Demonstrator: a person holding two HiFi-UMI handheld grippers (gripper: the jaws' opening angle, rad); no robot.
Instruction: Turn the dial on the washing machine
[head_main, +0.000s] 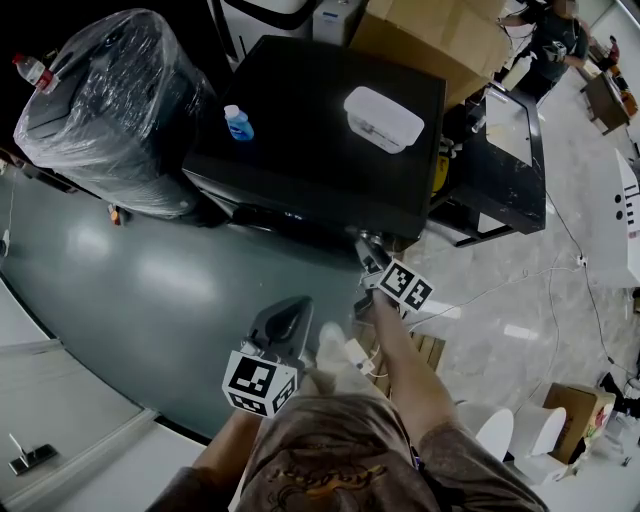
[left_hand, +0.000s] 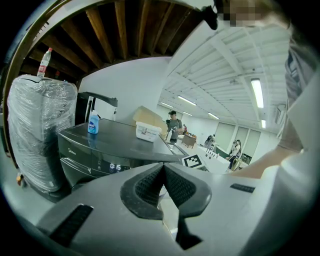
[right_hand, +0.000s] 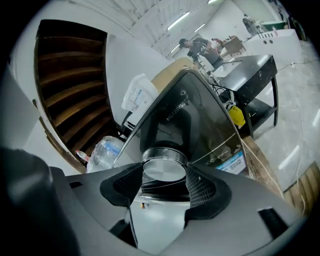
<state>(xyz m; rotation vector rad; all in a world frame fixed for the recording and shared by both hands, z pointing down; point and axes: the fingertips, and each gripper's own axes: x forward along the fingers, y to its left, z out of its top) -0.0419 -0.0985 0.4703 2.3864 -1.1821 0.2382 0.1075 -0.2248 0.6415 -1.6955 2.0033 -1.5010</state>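
The dark washing machine (head_main: 300, 150) stands in front of me. Its round silver dial (right_hand: 164, 167) sits on the front panel, and my right gripper (right_hand: 164, 184) is shut on it, one ribbed pad pressing each side. In the head view the right gripper (head_main: 372, 262) reaches up under the machine's front edge, which hides the dial. My left gripper (head_main: 287, 325) hangs back from the machine, lower and to the left. Its jaws (left_hand: 162, 182) are shut with nothing between them. The machine's display (left_hand: 114, 166) glows to the left in the left gripper view.
A blue bottle (head_main: 238, 122) and a white lidded box (head_main: 383, 118) rest on the machine's top. A plastic-wrapped appliance (head_main: 110, 105) stands to its left, a cardboard box (head_main: 430, 35) behind and a black table (head_main: 510, 165) to its right. People stand at the back right.
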